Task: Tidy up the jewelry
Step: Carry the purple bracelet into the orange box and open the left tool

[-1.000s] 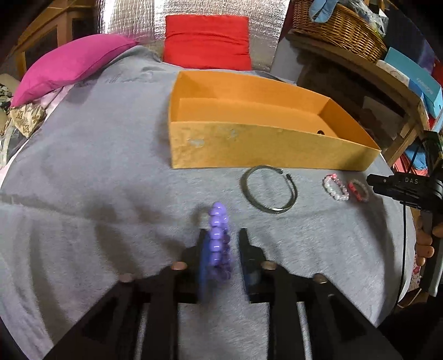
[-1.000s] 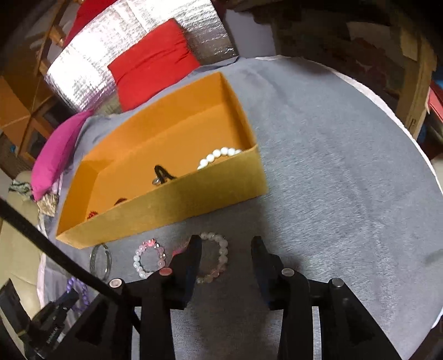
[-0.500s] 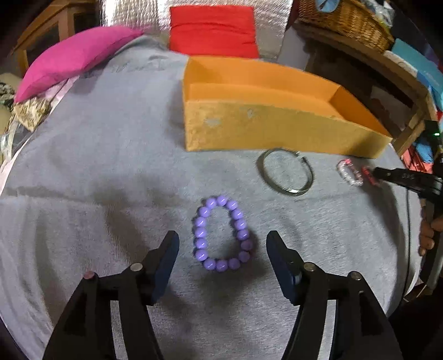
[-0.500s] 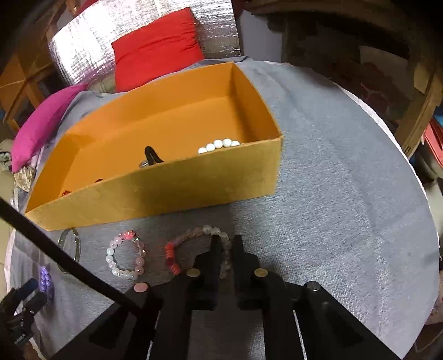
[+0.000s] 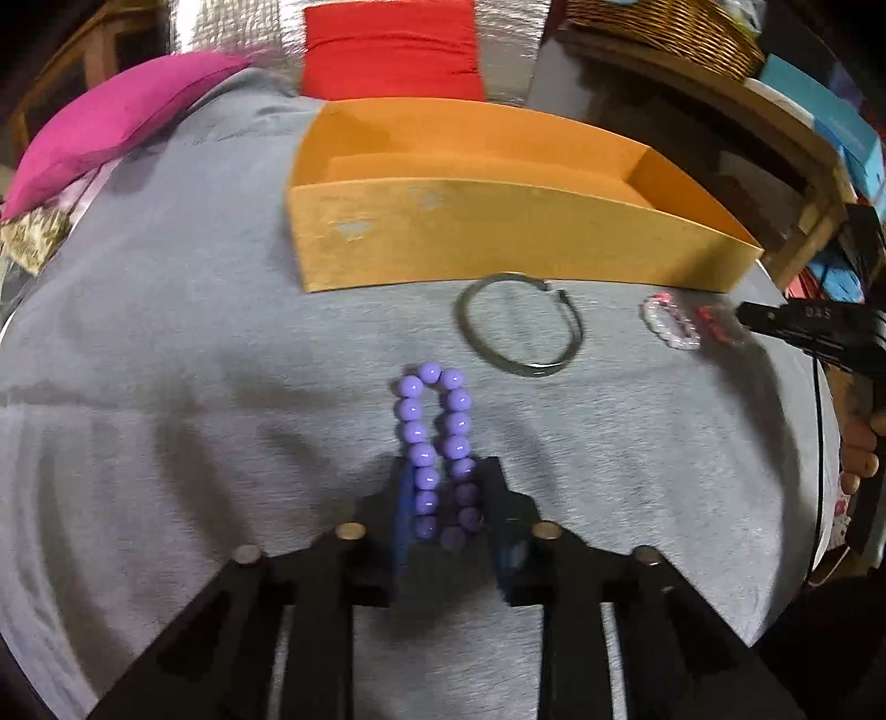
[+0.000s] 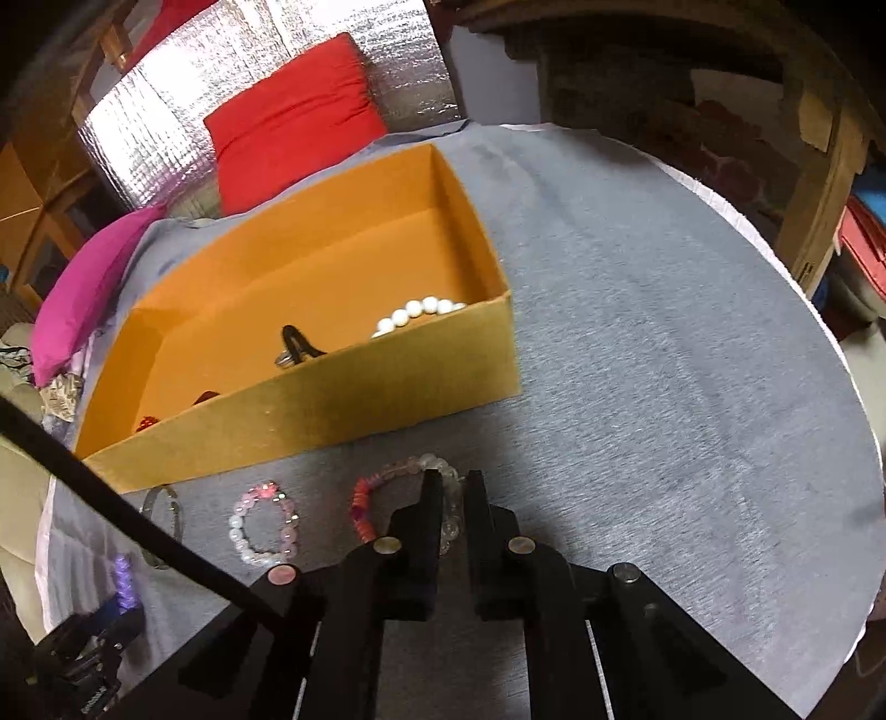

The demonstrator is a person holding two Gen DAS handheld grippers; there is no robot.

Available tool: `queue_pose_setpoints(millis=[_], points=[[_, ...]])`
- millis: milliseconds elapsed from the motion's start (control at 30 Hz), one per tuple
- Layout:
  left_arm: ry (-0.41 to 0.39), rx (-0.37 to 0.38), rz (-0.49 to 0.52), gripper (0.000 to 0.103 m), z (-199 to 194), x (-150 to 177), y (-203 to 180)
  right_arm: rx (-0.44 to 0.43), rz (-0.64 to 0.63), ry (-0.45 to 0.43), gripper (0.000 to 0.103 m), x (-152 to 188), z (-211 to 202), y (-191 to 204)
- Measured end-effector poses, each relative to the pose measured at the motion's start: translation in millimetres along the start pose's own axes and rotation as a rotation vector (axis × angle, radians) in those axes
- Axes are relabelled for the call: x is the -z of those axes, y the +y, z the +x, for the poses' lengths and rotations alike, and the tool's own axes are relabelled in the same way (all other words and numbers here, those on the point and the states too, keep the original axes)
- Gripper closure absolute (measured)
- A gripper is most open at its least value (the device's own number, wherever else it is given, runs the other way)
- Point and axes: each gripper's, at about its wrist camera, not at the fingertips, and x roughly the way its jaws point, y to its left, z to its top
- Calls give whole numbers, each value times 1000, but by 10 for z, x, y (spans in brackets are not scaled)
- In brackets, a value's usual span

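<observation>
A purple bead bracelet (image 5: 437, 443) lies on the grey cloth, squeezed into a narrow loop between the closing jaws of my left gripper (image 5: 446, 487), whose pads press on its near half. My right gripper (image 6: 454, 493) is shut on the right side of a pale and red bead bracelet (image 6: 382, 482) on the cloth. Just beyond both stands the orange box (image 5: 498, 249) (image 6: 332, 410). Between the two grippers lie a silver bangle (image 5: 520, 327) and a pink and white bead bracelet (image 6: 266, 526).
Inside the box are white pearl beads (image 6: 421, 310), a black piece with a ring (image 6: 296, 349) and something red (image 6: 147, 423). Pink and red cushions (image 5: 387, 50) sit behind. A wooden shelf (image 5: 720, 94) stands at the right. The round table's edge (image 6: 830, 343) curves to the right.
The left jaws opened wide, letting the purple bracelet lie round, then closed on it again. The right jaws closed on the pale and red bracelet and have stayed shut.
</observation>
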Motion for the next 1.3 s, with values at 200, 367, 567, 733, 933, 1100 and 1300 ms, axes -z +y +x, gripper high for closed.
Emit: queue_pose_setpoints(millis=[200, 367, 567, 733, 933, 1100, 1300], points=[[-43, 78, 11, 94, -89, -27, -116, -30, 6, 2, 95, 8, -23, 43], [-66, 99, 15, 94, -121, -76, -188, -80, 30, -21, 95, -1, -112, 14], [-73, 104, 20, 94, -116, -137, -216, -127, 29, -46, 95, 6, -198, 44], [-100, 114, 26, 94, -210, -169, -253, -166, 38, -87, 95, -20, -295, 59], [-164, 158, 57, 94, -419, -246, -369, -230, 46, -155, 95, -55, -436, 131], [-206, 177, 50, 94, -536, -384, -378, -297, 56, -200, 95, -101, -511, 209], [-277, 187, 35, 94, -690, -786, -415, -359, 69, -248, 95, -176, -536, 368]])
